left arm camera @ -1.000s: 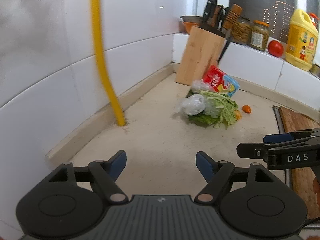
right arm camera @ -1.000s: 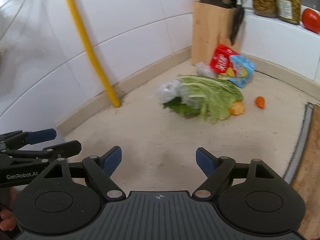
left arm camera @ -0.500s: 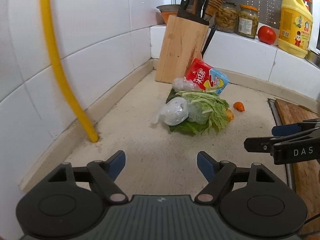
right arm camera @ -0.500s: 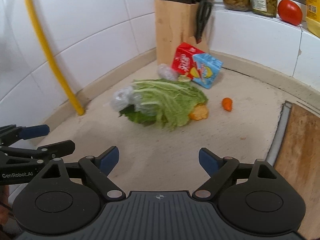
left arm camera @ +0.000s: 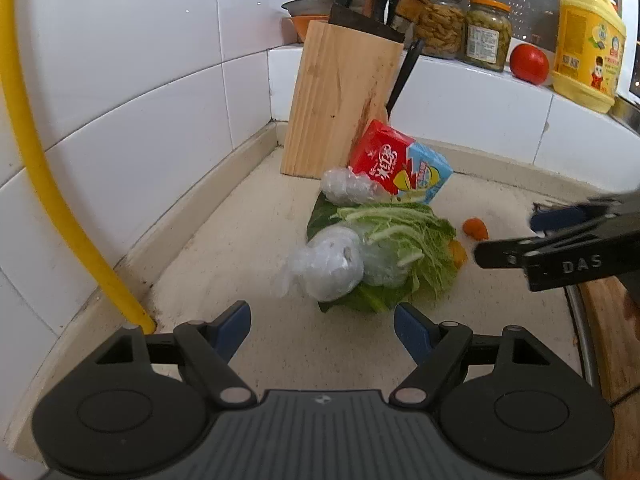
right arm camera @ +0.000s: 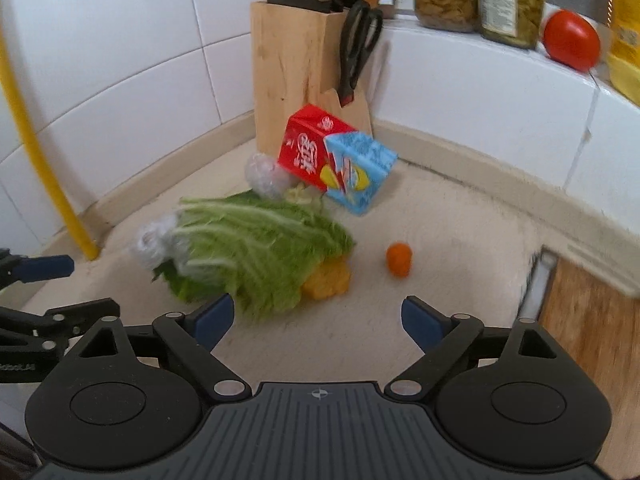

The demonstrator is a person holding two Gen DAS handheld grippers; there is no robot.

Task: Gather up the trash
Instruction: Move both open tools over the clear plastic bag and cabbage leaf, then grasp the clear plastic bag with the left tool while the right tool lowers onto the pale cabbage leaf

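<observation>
A trash pile lies on the beige counter [left arm camera: 248, 240] in the corner: green cabbage leaves [left arm camera: 400, 232] [right arm camera: 256, 248], two crumpled clear plastic balls [left arm camera: 328, 264] [left arm camera: 348, 188] and a red and blue carton [left arm camera: 400, 168] [right arm camera: 336, 164] leaning on the knife block. An orange peel [right arm camera: 326, 280] sticks out from under the leaves, and a small orange piece [right arm camera: 399, 258] lies apart to the right. My left gripper [left arm camera: 322, 322] is open just short of the pile. My right gripper [right arm camera: 316, 316] [left arm camera: 506, 236] is open near the peel. Neither holds anything.
A wooden knife block [left arm camera: 336, 100] with scissors [right arm camera: 358, 48] stands behind the pile. A yellow pipe [left arm camera: 52, 208] rises at the left wall. Jars [left arm camera: 486, 32], a tomato [left arm camera: 528, 63] and a yellow bottle [left arm camera: 588, 40] sit on the tiled ledge. A wooden board [right arm camera: 592, 320] lies to the right.
Both grippers have moved forward toward the pile, which now looks much larger and closer. The right jaws stand a little wider than before.
</observation>
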